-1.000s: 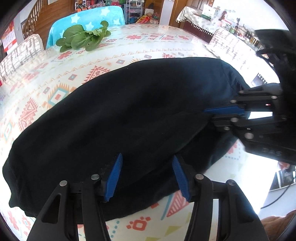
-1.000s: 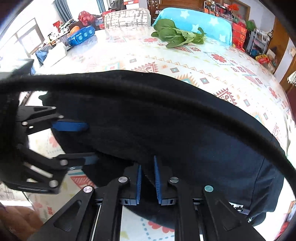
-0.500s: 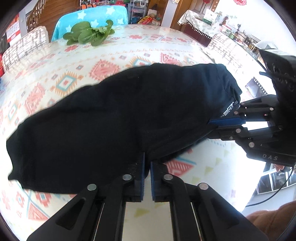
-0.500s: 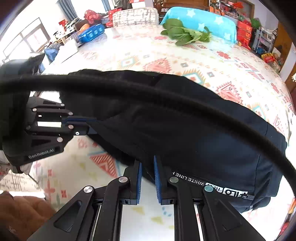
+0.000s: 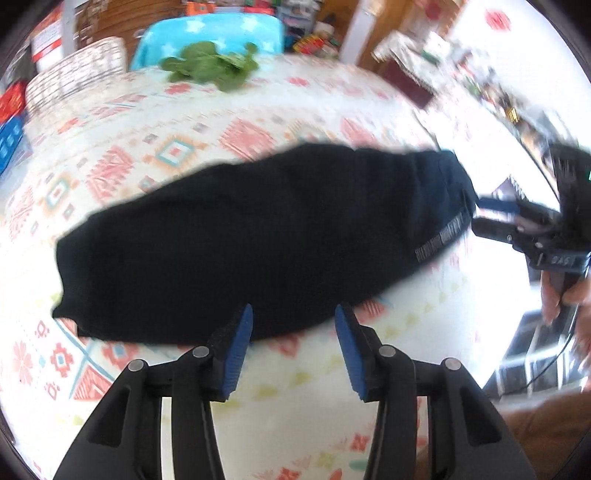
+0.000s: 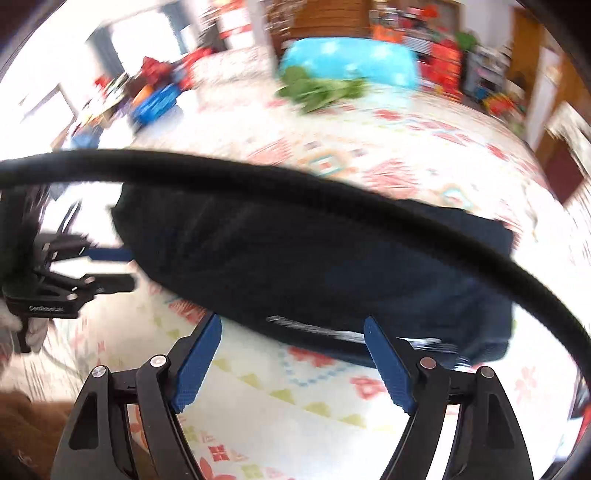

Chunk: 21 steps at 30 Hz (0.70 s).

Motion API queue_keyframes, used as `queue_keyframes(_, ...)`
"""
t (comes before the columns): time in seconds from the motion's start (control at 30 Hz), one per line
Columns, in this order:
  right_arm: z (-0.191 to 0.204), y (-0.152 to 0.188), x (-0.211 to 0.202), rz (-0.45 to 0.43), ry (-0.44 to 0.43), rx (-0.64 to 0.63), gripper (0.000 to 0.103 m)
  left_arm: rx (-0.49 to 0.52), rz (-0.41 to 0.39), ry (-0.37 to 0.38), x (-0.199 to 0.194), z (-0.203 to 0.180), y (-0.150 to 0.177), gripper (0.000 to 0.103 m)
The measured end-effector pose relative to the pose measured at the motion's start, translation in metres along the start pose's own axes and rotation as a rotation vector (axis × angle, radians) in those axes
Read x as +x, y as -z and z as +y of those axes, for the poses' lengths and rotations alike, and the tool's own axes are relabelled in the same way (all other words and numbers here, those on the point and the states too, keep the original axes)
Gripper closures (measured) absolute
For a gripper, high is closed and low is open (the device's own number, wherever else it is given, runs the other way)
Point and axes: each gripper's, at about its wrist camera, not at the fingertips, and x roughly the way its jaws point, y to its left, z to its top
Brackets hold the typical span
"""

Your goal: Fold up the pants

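The black pants [image 5: 258, 236] lie folded lengthwise on the patterned tablecloth [image 5: 177, 155], white lettering near the right end; they also show in the right wrist view [image 6: 332, 269]. My left gripper [image 5: 293, 328] is open and empty, just off the pants' near edge. My right gripper [image 6: 291, 339] is open and empty near the lettered edge. Each gripper shows in the other's view, the right one [image 5: 491, 214] and the left one [image 6: 110, 269], both open beside the pants' ends.
A bunch of green leaves [image 5: 210, 66] lies at the table's far side by a turquoise chair back [image 5: 207, 33]. A black cable [image 6: 332, 199] crosses the right wrist view. A blue crate [image 6: 155, 103] stands off the far left.
Both grippers have opened and let go of the pants, then drawn back toward the near edge. The pants now lie flat in a narrower fold.
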Motion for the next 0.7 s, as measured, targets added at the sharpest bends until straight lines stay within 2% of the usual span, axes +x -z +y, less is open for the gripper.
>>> queue_keyframes(0.13, -0.032, -0.028, 0.016, -0.04, 0.058, 0.116, 0.019, -0.164, -0.071, -0.036, 0.017, 0.038, -0.043, 0.057)
queue_keyframes(0.23, -0.056, -0.044, 0.047, -0.02, 0.087, 0.194, 0.019, -0.294, -0.042, -0.054, 0.04, 0.076, -0.055, 0.057)
queue_keyframes(0.27, -0.062, -0.047, 0.056, -0.002, 0.1, 0.208, 0.019, -0.325, -0.023, -0.087, 0.051, 0.092, -0.056, 0.057)
queue_keyframes(0.3, -0.07, -0.048, 0.066, 0.021, 0.119, 0.216, 0.02, -0.335, -0.018, -0.089, 0.055, 0.101, -0.056, 0.066)
queue_keyframes(0.33, -0.079, -0.047, 0.076, 0.048, 0.163, 0.214, 0.021, -0.327, -0.054, -0.09, 0.052, 0.108, -0.057, 0.066)
queue_keyframes(0.4, -0.092, -0.043, 0.082, 0.069, 0.208, 0.22, 0.034, -0.311, -0.039, -0.119, 0.055, 0.117, -0.06, 0.074)
queue_keyframes(0.5, -0.097, -0.044, 0.083, 0.083, 0.233, 0.212, 0.036, -0.299, -0.038, -0.113, 0.057, 0.126, -0.063, 0.075)
queue_keyframes(0.6, -0.087, -0.047, 0.088, 0.117, 0.294, 0.166, 0.036, -0.3, -0.033, -0.118, 0.05, 0.131, -0.06, 0.075)
queue_keyframes(0.67, -0.084, -0.049, 0.081, 0.131, 0.318, 0.171, 0.035, -0.323, -0.033, -0.098, 0.039, 0.133, -0.057, 0.074)
queue_keyframes(0.7, -0.077, -0.052, 0.072, 0.114, 0.338, 0.162, 0.034, -0.321, -0.041, -0.103, 0.032, 0.131, -0.056, 0.071)
